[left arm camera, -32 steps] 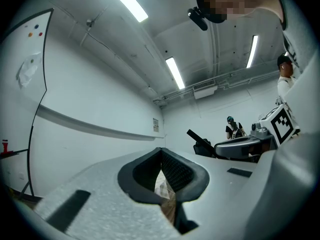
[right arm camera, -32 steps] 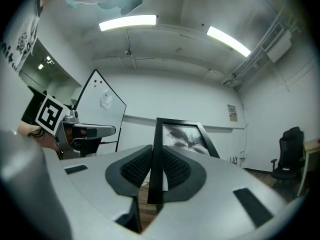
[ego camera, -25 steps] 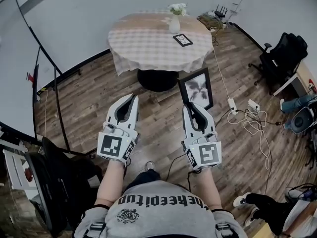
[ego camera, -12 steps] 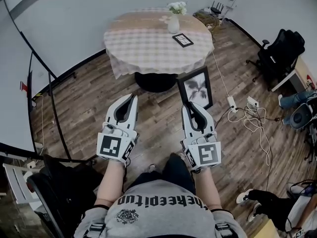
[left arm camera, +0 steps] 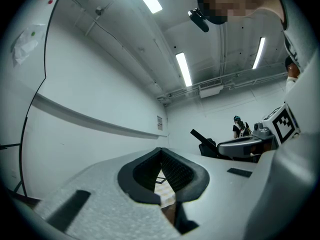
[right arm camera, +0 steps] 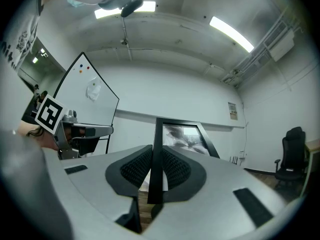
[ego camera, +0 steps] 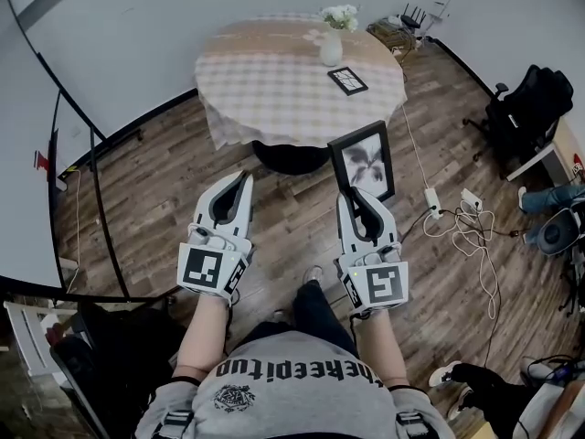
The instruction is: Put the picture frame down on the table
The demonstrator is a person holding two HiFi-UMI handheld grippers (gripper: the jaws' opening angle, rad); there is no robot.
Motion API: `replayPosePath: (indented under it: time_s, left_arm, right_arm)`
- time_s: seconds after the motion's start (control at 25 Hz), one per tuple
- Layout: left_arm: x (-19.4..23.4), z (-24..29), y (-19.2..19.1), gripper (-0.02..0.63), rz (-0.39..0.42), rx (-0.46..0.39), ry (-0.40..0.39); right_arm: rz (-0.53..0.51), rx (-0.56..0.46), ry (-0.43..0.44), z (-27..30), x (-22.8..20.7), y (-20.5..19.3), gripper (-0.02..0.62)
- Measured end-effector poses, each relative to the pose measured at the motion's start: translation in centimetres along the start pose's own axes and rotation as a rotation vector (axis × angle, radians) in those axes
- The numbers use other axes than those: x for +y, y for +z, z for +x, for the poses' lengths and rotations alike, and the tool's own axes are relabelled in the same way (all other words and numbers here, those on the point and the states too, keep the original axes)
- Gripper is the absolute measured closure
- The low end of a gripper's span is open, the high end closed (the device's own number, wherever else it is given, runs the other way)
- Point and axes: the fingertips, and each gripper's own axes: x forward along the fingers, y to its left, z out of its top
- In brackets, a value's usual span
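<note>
Two tools in play here, but only one is doing any work. The right tool [ego camera: 350, 193] is clamped on the frame [ego camera: 363, 160], pinching its lower edge so the frame stands up out of the pads with its long axis running away from the tool. In the right gripper view you can see the dark edge of the frame [right arm camera: 187, 136] squeezed right between the pads of the right tool [right arm camera: 154, 149], glass side off to the right.

The left tool [ego camera: 242, 181] has its tips together with nothing in them. Its own view shows only checked cloth through the loop behind the tips of the left tool [left arm camera: 161, 150].

So the frame is up in the air over the wood floor [ego camera: 164, 199], not on anything yet. The worktop [ego camera: 265, 80] is straight ahead of the right tool, past the far end of the frame, and from the head view it looks well out of reach. It already has a vase [ego camera: 332, 48] and a small frame [ego camera: 347, 80] on the right-hand part, which is the side the loaded tool lines up with.

My guess: the frame has to be carried forward, then tipped flat onto the bare cloth left of those two. The right hand is the obvious one, and the left is free to steady it.
</note>
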Motion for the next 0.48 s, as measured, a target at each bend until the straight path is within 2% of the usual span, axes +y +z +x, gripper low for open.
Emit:
replayPosePath:
  time_s: [0.48]
  left_arm:
    - [2.0,9.6,-1.3,0.591,0.009,-0.007,0.041]
  right_arm:
    - [-0.003,-0.015,0.056,8.1,-6.9,-0.6,0.529]
